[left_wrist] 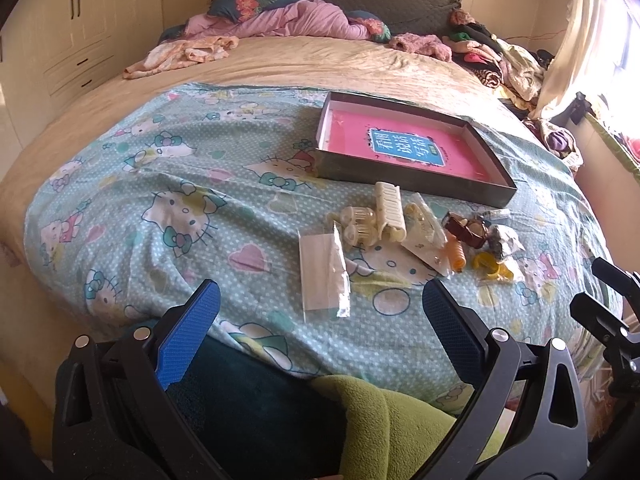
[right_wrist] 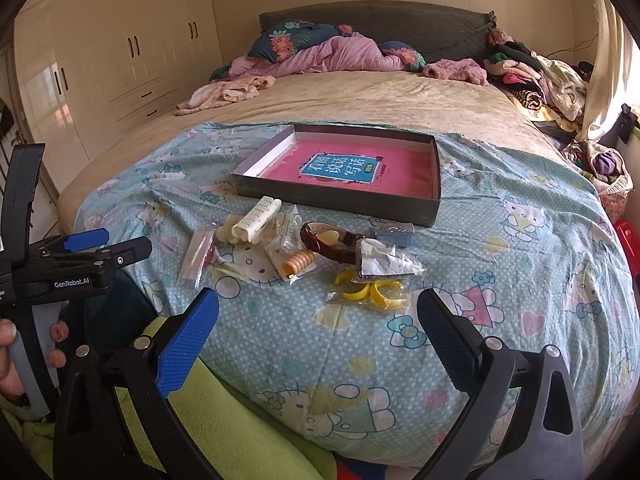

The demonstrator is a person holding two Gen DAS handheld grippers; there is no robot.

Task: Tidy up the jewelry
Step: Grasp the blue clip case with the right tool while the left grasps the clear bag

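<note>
A shallow dark box with a pink inside (left_wrist: 472, 184) (right_wrist: 434, 184) lies on the Hello Kitty sheet. In front of it lies a heap of jewelry and hair items: a cream comb clip (left_wrist: 390, 204) (right_wrist: 258, 214), a brown watch (left_wrist: 466, 230) (right_wrist: 328, 242), an orange spiral tie (left_wrist: 458, 256) (right_wrist: 298, 264), yellow rings in a bag (left_wrist: 492, 268) (right_wrist: 372, 292), and a flat clear bag (left_wrist: 322, 276) (right_wrist: 196, 256). My left gripper (left_wrist: 320, 320) is open and empty, short of the clear bag. My right gripper (right_wrist: 318, 320) is open and empty, just short of the yellow rings.
The Hello Kitty sheet (left_wrist: 160, 184) (right_wrist: 520, 264) covers the near half of a beige bed. Crumpled bedding and clothes (left_wrist: 288, 20) (right_wrist: 328, 56) lie at the headboard and right side. Wardrobes (right_wrist: 100, 60) stand to the left. A green blanket (left_wrist: 392, 420) lies below the grippers.
</note>
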